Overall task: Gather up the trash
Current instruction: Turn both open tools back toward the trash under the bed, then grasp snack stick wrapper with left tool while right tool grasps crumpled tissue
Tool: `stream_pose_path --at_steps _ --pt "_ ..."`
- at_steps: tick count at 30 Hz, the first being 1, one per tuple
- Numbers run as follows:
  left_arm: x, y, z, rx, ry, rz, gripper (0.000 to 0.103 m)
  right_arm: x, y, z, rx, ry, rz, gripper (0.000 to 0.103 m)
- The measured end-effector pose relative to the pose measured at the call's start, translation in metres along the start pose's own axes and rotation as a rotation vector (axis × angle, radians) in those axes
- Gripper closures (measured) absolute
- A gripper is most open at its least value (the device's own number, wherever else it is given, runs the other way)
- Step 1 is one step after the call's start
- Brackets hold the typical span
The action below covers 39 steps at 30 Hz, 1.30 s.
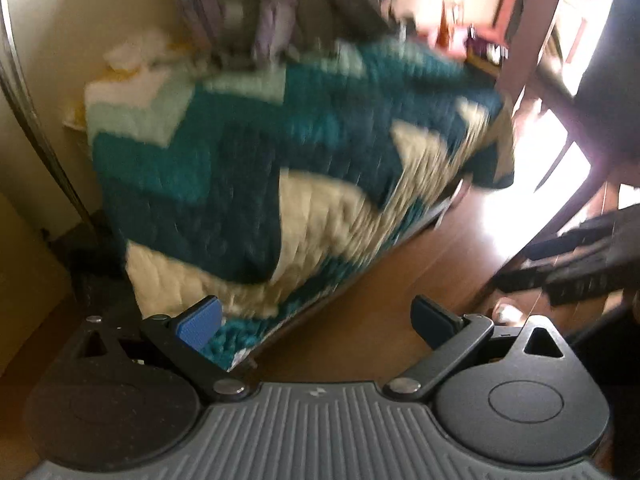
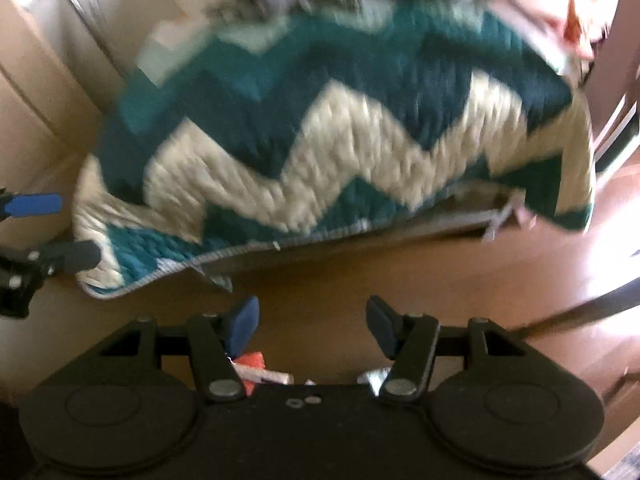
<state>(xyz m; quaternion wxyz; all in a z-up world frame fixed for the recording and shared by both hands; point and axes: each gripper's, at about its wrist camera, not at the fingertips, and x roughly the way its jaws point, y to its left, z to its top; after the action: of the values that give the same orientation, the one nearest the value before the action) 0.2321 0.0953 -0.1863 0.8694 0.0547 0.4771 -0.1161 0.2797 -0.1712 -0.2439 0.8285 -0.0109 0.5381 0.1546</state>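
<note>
A red and white wrapper [image 2: 256,368] and a silvery scrap [image 2: 374,380] lie on the wooden floor [image 2: 320,280], low in the right wrist view between the finger arms. My right gripper [image 2: 312,320] hangs over the floor, open, with nothing between its blue pads. My left gripper [image 1: 316,320] is open wide and empty, over the floor beside the bed's edge. It also shows at the far left of the right wrist view as the left gripper [image 2: 60,230]. A small pale thing [image 1: 506,314] lies on the floor near the left gripper's right finger. Both views are blurred.
A bed with a teal and cream zigzag quilt [image 2: 320,128] fills the middle of both views, its hem hanging near the floor. White and yellow crumpled things [image 1: 132,60] sit at its far end. Wooden furniture legs [image 1: 532,80] stand to the right. A cream wall [image 1: 60,40] lies left.
</note>
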Motion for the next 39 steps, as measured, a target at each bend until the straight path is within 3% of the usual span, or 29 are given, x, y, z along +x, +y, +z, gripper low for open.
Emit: stream_pose_path --at_steps 13,18,26,30,35,39 --pt "0.136 -0.010 -0.098 0.304 0.179 -0.067 0.002 0.172 -0.041 -0.055 0.132 0.356 -0.135 0.044" --pt "0.178 -0.012 -0.135 0.359 0.237 -0.124 0.002 0.219 -0.054 -0.077 0.130 0.475 -0.123 0.044" --pt "0.236 -0.025 -0.188 0.521 0.304 -0.136 0.003 0.270 -0.069 -0.101 0.137 0.575 -0.141 0.044" --pt "0.255 -0.050 -0.208 0.661 0.317 -0.163 0.021 0.284 -0.077 -0.104 0.165 0.592 -0.137 0.044" --pt "0.274 -0.076 -0.214 0.712 0.330 -0.210 0.027 0.299 -0.089 -0.109 0.210 0.599 -0.138 0.044" --pt "0.290 -0.085 -0.219 0.756 0.369 -0.217 0.042 0.306 -0.095 -0.112 0.227 0.607 -0.141 0.045"
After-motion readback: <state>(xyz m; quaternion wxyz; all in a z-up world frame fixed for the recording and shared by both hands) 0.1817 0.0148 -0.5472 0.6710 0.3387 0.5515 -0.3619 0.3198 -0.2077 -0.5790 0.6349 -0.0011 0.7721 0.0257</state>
